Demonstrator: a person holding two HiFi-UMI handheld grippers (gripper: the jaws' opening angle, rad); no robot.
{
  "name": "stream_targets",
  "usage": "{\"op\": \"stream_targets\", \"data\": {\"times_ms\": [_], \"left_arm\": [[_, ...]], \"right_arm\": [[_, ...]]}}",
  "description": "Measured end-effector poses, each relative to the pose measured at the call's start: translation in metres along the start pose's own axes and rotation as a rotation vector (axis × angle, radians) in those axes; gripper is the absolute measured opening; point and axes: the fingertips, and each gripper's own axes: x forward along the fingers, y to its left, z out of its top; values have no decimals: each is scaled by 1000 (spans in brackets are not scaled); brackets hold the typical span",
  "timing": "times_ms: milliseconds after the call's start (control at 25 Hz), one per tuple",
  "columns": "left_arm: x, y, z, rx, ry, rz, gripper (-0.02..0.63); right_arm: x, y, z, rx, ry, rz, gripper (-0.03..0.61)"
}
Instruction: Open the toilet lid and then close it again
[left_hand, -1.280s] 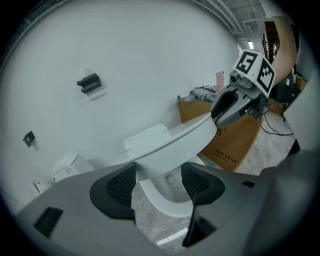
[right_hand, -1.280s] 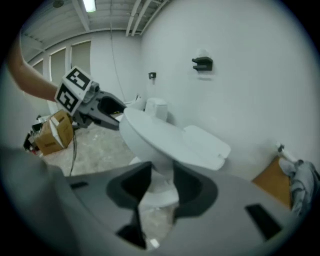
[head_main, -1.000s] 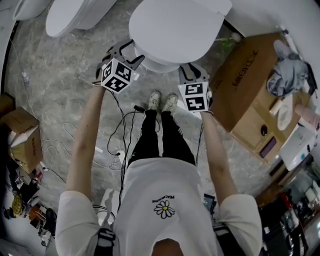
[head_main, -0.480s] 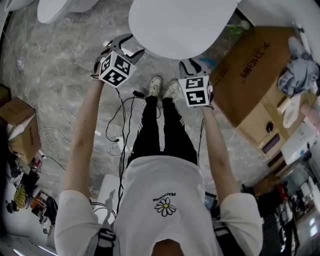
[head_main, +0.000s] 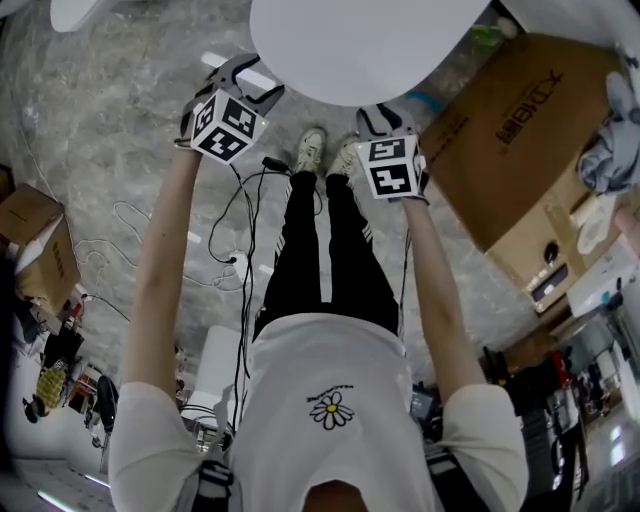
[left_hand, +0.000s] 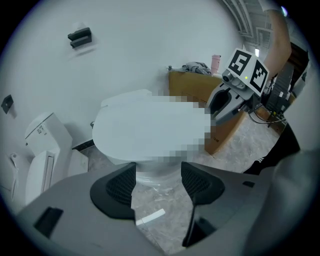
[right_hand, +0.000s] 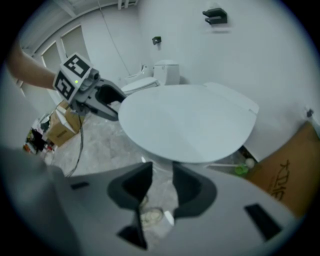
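The white toilet lid (head_main: 365, 45) lies shut on the bowl at the top of the head view. My left gripper (head_main: 255, 85) hangs just off the lid's front left edge, jaws open wide with only floor between them. In the left gripper view the lid (left_hand: 145, 130) fills the middle, beyond the left gripper (left_hand: 157, 167). My right gripper (head_main: 385, 112) is at the lid's front right edge. In the right gripper view the right gripper (right_hand: 162, 167) stands open with a narrower gap and nothing in it, below the lid (right_hand: 185, 122). Neither gripper touches the lid.
A large cardboard box (head_main: 520, 130) stands close on the toilet's right. A second toilet (left_hand: 42, 150) sits to its left. Cables (head_main: 240, 230) trail on the marble floor by the person's shoes (head_main: 325, 155). A small box (head_main: 35, 250) is at far left.
Both grippers have sunk lower in front of the toilet, and the lid now sits higher in the head view. The jaw gaps look the same.
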Motion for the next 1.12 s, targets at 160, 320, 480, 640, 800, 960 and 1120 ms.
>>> {"op": "stream_targets", "data": {"times_ms": [160, 320, 480, 640, 800, 960, 1120], "left_arm": [[16, -2, -15, -10, 15, -21, 299], [32, -4, -30, -24, 23, -32, 299], [49, -7, -43, -31, 41, -46, 299], [60, -8, -55, -32, 68, -65, 299], [70, -7, -61, -42, 83, -64, 299], [78, -10, -65, -53, 89, -67, 299], [81, -9, -67, -43, 76, -63, 298]], "right_arm": [[18, 2, -11, 14, 27, 7, 144], [37, 2, -21, 24, 47, 13, 144], [55, 1, -32, 41, 68, 15, 144], [67, 1, -39, 56, 85, 11, 144], [76, 0, -41, 62, 88, 3, 144], [82, -2, -46, 71, 89, -7, 144], [83, -2, -47, 56, 76, -22, 138]]}}
